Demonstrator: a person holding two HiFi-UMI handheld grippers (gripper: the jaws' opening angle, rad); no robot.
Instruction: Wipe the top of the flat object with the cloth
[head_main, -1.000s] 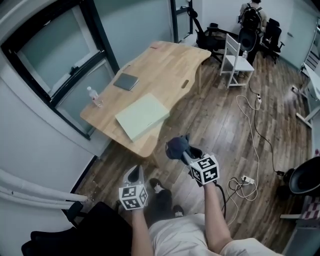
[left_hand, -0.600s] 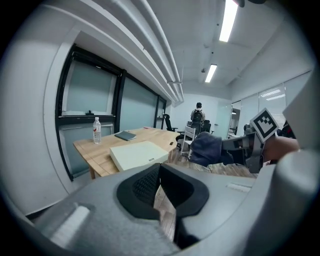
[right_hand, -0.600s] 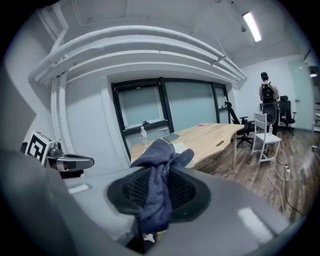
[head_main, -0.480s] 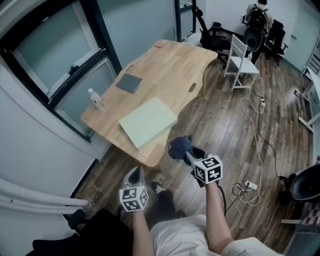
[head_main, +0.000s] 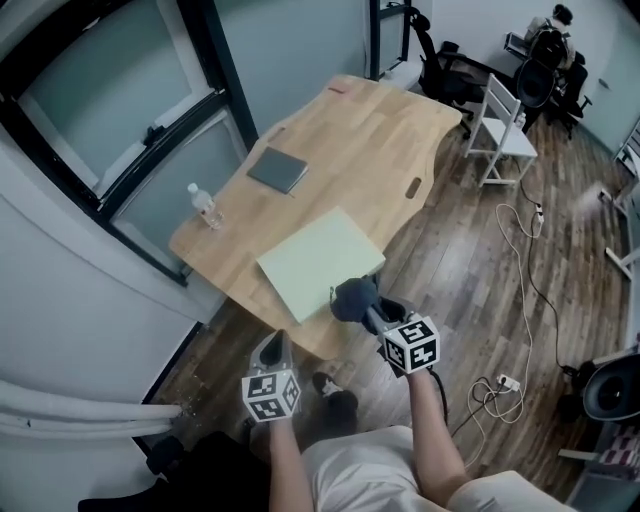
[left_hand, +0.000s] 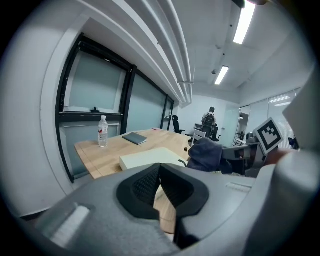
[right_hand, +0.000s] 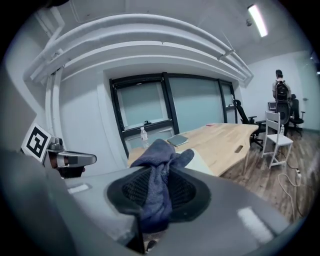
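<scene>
At the table's (head_main: 360, 130) near end, the pale flat object (head_main: 318, 262) lies slantwise to the edge. The right gripper (head_main: 366, 310), clamped on the cloth (head_main: 351, 296), hangs just at its near side. The left gripper (head_main: 271, 352), closed and empty, is farther away.

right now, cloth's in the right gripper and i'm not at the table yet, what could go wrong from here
1. The pale green flat object lies close to the near edge of the table. A pulling stroke might slide it off, since the left gripper is shut, empty and not bracing it.
2. The cloth sits bunched in the right gripper, so bare jaw tips may scrape the top.
</scene>
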